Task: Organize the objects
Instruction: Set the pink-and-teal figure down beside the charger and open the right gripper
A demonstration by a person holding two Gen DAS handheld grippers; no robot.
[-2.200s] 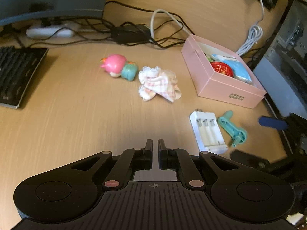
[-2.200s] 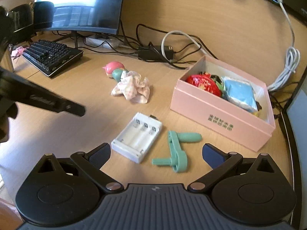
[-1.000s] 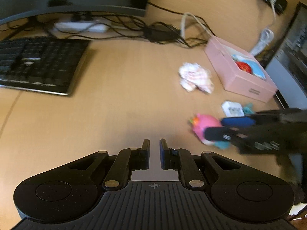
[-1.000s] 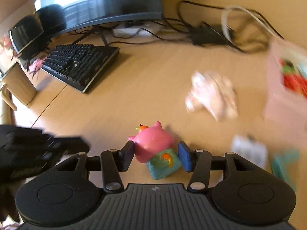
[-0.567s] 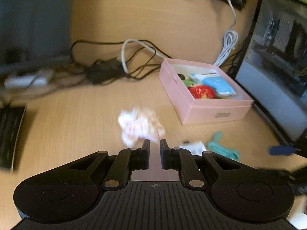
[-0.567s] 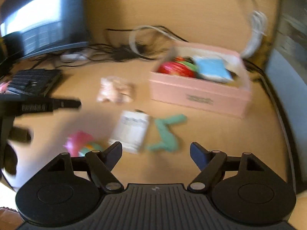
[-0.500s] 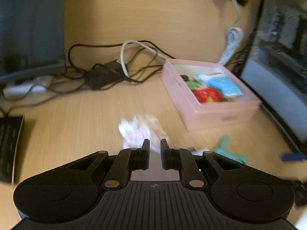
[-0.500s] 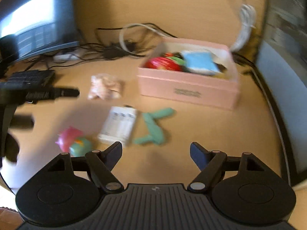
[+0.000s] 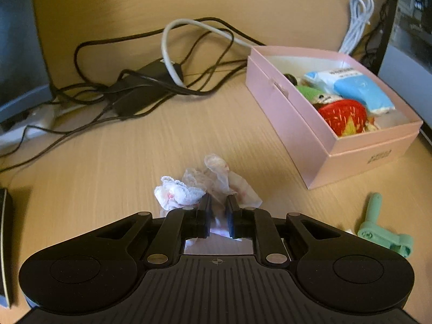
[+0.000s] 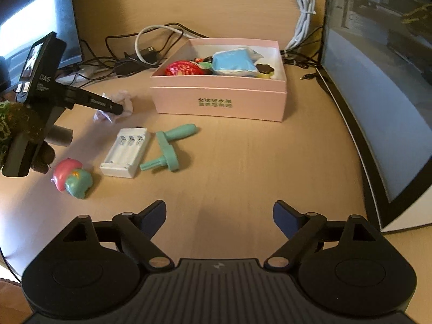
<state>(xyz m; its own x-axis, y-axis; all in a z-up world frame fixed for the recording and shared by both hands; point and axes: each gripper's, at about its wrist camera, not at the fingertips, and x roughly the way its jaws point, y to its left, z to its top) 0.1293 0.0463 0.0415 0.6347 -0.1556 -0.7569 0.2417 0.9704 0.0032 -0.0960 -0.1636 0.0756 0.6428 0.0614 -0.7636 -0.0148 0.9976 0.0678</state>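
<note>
the left gripper [image 9: 217, 217] tilts steeply down toward the desk [image 9: 108, 167], its jaws nearly pressed together with only a narrow slot between them. the crumpled cloth [image 9: 208, 186] lies just under and ahead of the tips; whether the pads pinch any of its fabric cannot be told. in the right wrist view the same left gripper [image 10: 118, 109] reaches in from the left edge of the desk, its dark finger ending over the cloth [image 10: 116, 106].

the right gripper [image 10: 219, 216] also points steeply down, over a bare stretch of desk [image 10: 243, 167] near the front edge. its jaws have just been opening and now stand spread wide, with nothing between them.

the pink box [image 10: 218, 94] sits toward the back of the desk, open and already holding a red strawberry toy [image 10: 183, 68], a blue packet [image 10: 233, 60] and other small items. in front of it lie a green crank handle [image 10: 168, 148] and, just to its left, a white battery charger [image 10: 125, 152]. a pink and green toy [image 10: 71, 179] rests nearer the left front edge. tangled black and white cables [image 9: 162, 62] crowd the back of the desk. a dark monitor [image 10: 378, 81] stands along the right edge, and a lit screen [image 10: 29, 21] stands at the back left corner.
</note>
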